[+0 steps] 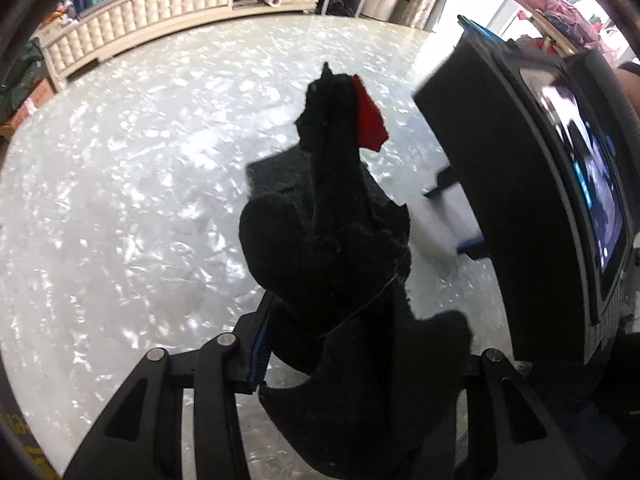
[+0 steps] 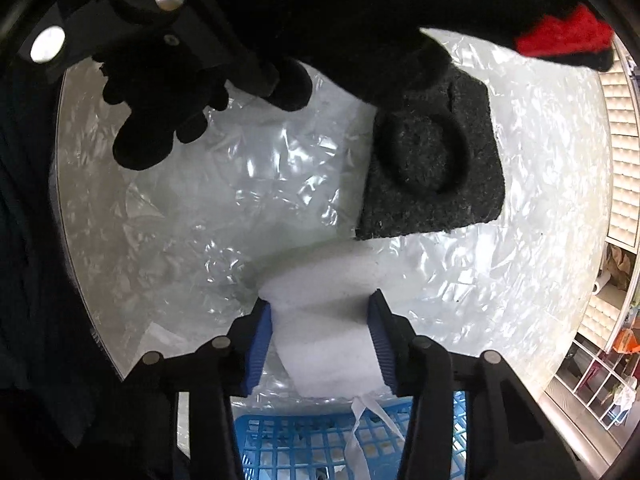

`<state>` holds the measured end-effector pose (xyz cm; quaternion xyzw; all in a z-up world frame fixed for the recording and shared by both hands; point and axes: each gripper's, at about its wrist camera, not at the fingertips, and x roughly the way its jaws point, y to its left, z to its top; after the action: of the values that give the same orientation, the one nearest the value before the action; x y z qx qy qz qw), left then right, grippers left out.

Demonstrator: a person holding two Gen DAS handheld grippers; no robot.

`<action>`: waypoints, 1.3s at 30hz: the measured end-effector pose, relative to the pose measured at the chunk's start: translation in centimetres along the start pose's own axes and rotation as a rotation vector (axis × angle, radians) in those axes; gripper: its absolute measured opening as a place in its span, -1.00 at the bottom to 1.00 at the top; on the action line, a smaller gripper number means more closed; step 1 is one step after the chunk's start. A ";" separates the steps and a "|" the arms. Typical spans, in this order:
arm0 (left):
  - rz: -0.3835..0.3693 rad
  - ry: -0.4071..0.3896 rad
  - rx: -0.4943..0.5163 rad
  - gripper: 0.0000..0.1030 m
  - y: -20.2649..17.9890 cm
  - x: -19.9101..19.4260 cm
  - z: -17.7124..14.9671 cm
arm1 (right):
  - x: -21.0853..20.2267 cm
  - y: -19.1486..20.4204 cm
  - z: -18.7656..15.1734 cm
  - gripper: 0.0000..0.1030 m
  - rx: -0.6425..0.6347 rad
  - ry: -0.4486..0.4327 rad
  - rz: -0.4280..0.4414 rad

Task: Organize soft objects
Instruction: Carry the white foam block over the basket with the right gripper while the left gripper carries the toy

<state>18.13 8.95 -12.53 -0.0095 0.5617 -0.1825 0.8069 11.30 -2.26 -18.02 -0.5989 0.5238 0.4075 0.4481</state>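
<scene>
My left gripper is shut on a black plush toy with a red patch, held above the pearly white table. The toy hides the right finger. In the right wrist view the same toy hangs at the top with the left gripper's body. My right gripper is shut on a white soft block with a white ribbon tag. It also shows in the left wrist view. A dark grey felt piece lies on the table beyond it.
A blue plastic basket sits just under the right gripper at the table's near edge. The right gripper's body with a screen fills the right of the left wrist view. A white padded counter and shelves stand beyond the table.
</scene>
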 end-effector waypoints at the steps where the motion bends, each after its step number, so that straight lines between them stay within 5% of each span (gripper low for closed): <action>1: 0.014 -0.010 -0.004 -0.18 0.0 -0.3 0.0 | 0.0 0.2 -0.2 -0.20 0.010 0.002 -0.006; 10: 0.106 -0.037 -0.005 -0.18 -1.4 -1.5 -0.3 | -3.8 1.4 -3.0 -0.22 0.079 -0.093 -0.055; 18: 0.152 -0.085 -0.001 -0.18 -3.5 -2.8 -0.1 | -8.1 3.1 -6.1 -0.21 0.235 -0.280 -0.098; 39: 0.161 -0.203 0.122 -0.18 -11.5 -10.8 2.8 | -13.5 4.7 -12.9 -0.17 0.519 -0.572 -0.202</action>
<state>14.11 0.96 0.83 0.0663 0.4642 -0.1488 0.8706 5.28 -11.42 -2.14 -0.3766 0.4022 0.3657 0.7501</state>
